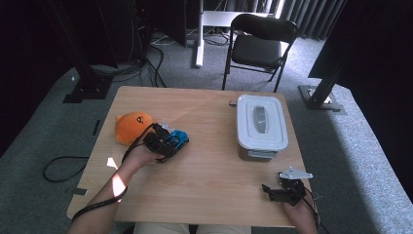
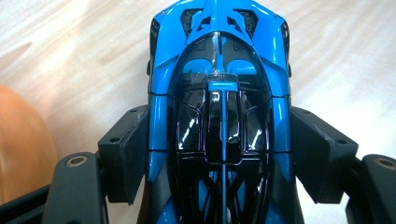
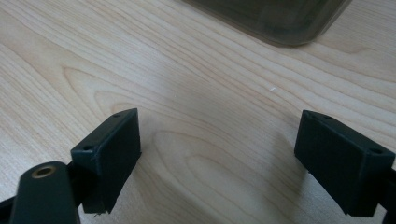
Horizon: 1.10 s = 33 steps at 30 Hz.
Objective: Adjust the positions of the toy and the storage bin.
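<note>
A blue and black toy car [image 2: 219, 107] sits between the pads of my left gripper [image 2: 219, 158], which press on its two sides. In the high view the left gripper [image 1: 168, 142] holds the toy car [image 1: 178, 139] just right of an orange plush toy [image 1: 132, 126] on the wooden table [image 1: 204, 180]. My right gripper [image 1: 272, 191] rests near the table's front right edge. Its jaws stand wide apart in the right gripper view, the right gripper [image 3: 219, 158] with bare wood between them.
A grey lidded storage box [image 1: 260, 126] stands on the right half of the table; its lower corner [image 3: 280, 23] shows ahead of the right gripper. A black folding chair [image 1: 258, 44] stands behind the table. Cables lie on the floor at left.
</note>
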Each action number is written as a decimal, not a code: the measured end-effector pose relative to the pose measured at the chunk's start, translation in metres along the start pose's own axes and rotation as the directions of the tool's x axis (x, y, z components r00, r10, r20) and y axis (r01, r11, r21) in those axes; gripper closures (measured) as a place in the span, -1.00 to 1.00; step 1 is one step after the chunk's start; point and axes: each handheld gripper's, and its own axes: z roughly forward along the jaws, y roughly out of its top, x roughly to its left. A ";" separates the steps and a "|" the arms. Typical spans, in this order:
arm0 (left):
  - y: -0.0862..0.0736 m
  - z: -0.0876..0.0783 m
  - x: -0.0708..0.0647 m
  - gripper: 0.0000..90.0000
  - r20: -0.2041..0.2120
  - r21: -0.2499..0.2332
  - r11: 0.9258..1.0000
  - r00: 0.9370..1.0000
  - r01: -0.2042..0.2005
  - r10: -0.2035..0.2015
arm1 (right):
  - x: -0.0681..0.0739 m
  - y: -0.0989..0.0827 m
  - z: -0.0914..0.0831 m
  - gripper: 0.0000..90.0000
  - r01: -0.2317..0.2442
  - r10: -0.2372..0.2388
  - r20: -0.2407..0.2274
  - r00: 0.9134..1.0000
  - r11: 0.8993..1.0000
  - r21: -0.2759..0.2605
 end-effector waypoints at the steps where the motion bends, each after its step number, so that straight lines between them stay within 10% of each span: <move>1: -0.002 -0.002 -0.002 -0.37 0.000 -0.002 1.000 1.000 -0.004 0.004 | 0.000 0.000 0.000 -0.69 0.000 0.000 0.000 1.000 1.000 0.000; 19: -0.065 -0.052 -0.017 -0.37 -0.015 0.004 0.999 0.999 -0.050 0.050 | 0.000 0.000 0.000 -0.69 -0.004 0.004 0.002 1.000 1.000 0.000; 33: -0.125 -0.068 -0.013 -0.37 -0.015 0.013 1.000 1.000 -0.004 0.004 | 0.000 0.000 0.000 -0.69 -0.007 0.007 0.005 1.000 1.000 0.000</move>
